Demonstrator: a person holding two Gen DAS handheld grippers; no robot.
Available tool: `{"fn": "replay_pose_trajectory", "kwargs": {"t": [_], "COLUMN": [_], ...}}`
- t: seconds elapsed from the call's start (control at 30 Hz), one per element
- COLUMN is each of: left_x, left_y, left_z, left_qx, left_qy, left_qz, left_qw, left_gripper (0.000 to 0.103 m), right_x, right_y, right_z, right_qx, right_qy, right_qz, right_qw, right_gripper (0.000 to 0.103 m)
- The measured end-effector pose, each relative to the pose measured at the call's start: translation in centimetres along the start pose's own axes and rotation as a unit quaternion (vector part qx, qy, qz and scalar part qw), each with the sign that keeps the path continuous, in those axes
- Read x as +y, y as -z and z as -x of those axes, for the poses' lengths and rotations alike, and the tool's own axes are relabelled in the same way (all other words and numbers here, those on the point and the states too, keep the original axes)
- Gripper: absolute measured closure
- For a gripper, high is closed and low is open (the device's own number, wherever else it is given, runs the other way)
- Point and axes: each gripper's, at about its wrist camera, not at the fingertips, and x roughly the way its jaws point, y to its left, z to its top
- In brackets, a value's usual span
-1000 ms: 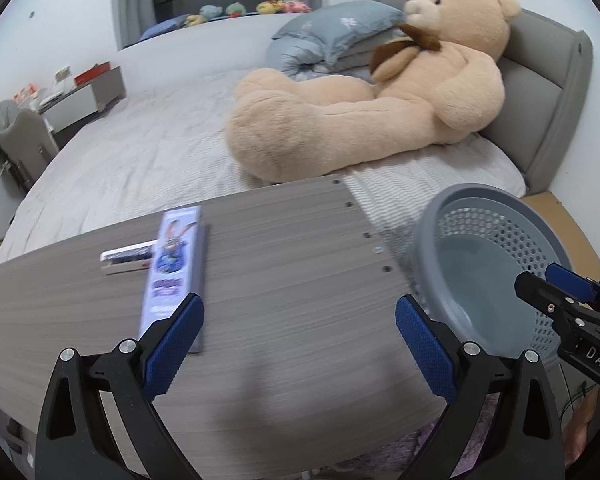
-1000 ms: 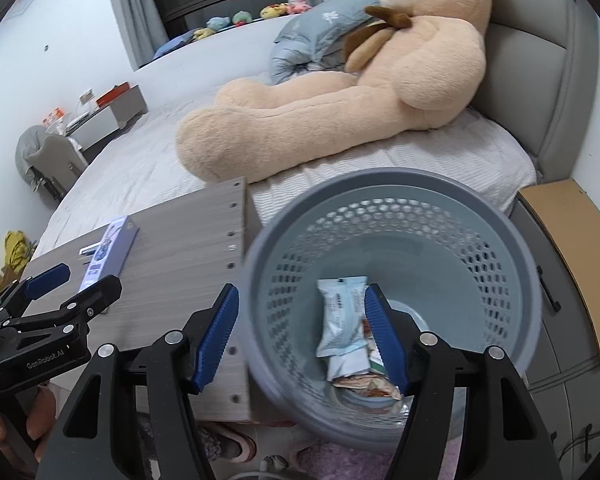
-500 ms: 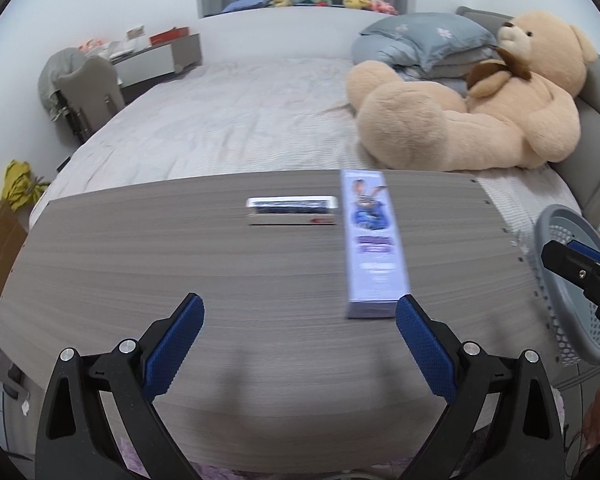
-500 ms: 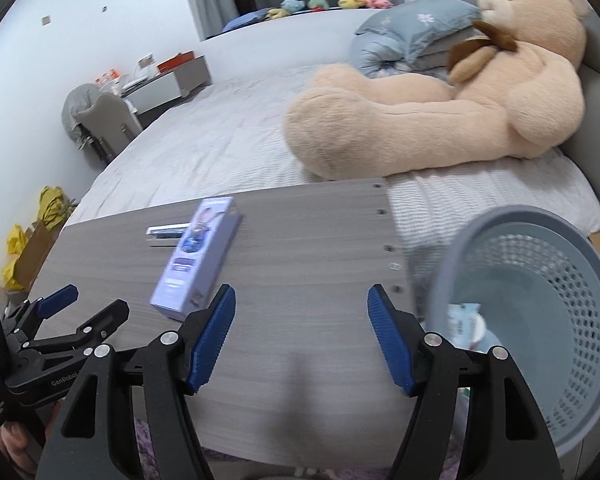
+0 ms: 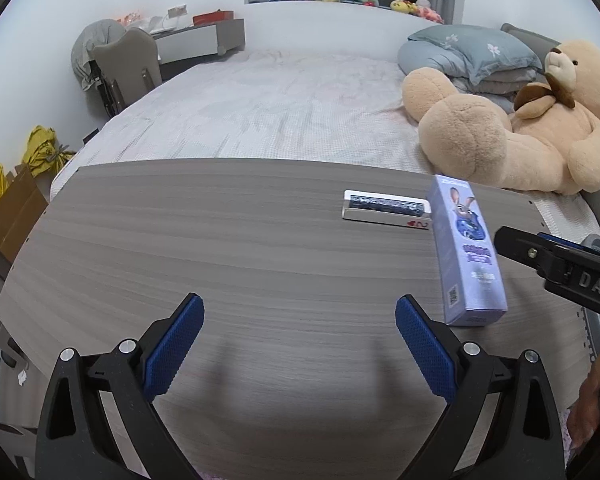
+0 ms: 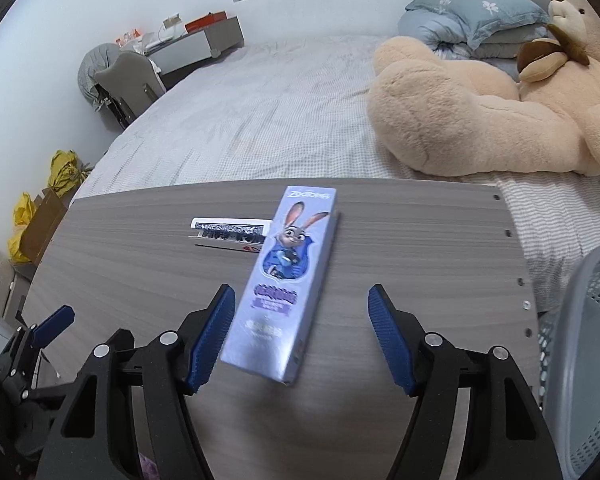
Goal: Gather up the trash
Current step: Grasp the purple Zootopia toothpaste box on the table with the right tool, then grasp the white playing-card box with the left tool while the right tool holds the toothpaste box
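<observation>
A long purple box with a cartoon rabbit (image 6: 284, 284) lies on the wood-grain table (image 6: 420, 248). Its near end sits between the fingers of my right gripper (image 6: 300, 294), which is open; the pads do not press on it. A small flat white-and-dark box (image 6: 230, 232) lies just left of the purple box's far end. In the left wrist view my left gripper (image 5: 300, 304) hangs open over the bare table (image 5: 220, 248), with the purple box (image 5: 466, 252) and the small box (image 5: 384, 210) ahead to the right. The grey mesh basket (image 6: 588, 360) stands off the table's right end.
Behind the table is a bed (image 5: 280, 100) with a big tan teddy bear (image 5: 520, 136) and grey pillows (image 5: 472, 52). A grey chair (image 5: 124, 64) and desk stand at the far left, with yellow bags (image 5: 44, 148) and a cardboard box (image 5: 16, 212) on the floor.
Both grippers have swung left, away from the basket and over the table. My right gripper left the basket's mouth and now straddles the purple box's near end. The basket has slid to the right edge.
</observation>
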Motion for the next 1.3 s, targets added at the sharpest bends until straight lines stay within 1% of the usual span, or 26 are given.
{"fn": "replay_pose_trajectory", "kwargs": {"t": [0.27,0.43,0.6,0.8,0.87,0.9,0.93,1.03,1.2,1.3], "left_x": [1.6,2.2,2.9,2.8,2.8,2.7,2.7,2.4,1.6,0.7], "left_y": [-0.1,-0.2,-0.2,-0.3,-0.3,-0.3,-0.3,-0.4,-0.7,-1.2], "left_z": [-1.1,-1.5,-1.6,-1.6,-1.5,-1.5,-1.5,-1.4,-1.3,-1.5], "left_qx": [0.008,0.012,0.012,0.011,0.011,0.011,0.011,0.012,0.012,0.009], "left_qy": [0.003,0.003,0.004,0.007,0.007,0.008,0.008,0.01,0.02,0.029], "left_qz": [0.014,0.023,0.028,0.028,0.027,0.027,0.026,0.023,0.012,-0.005], "left_qw": [0.9999,0.9997,0.9995,0.9995,0.9995,0.9996,0.9996,0.9996,0.9997,0.9995], "left_gripper": [0.008,0.008,0.008,0.008,0.008,0.008,0.008,0.008,0.008,0.008], "right_x": [2.0,2.7,2.4,2.2,2.1,2.1,2.1,1.9,0.9,0.0], "right_y": [-1.3,-1.5,-1.5,-1.4,-1.2,-1.2,-1.2,-1.0,-0.7,-0.7], "right_z": [-3.0,-4.6,-5.8,-6.4,-6.4,-6.5,-6.6,-6.5,-5.4,-4.2], "right_qx": [0.028,0.039,0.046,0.047,0.047,0.048,0.051,0.05,0.041,0.032], "right_qy": [0.024,0.054,0.07,0.076,0.073,0.071,0.069,0.062,0.047,0.042], "right_qz": [0.0,0.009,0.006,0.005,0.004,0.004,0.005,0.006,-0.006,-0.014], "right_qw": [0.999,0.998,0.996,0.996,0.996,0.996,0.996,0.997,0.998,0.999], "right_gripper": [0.037,0.037,0.037,0.037,0.044,0.053,0.057,0.06,0.06,0.06]}}
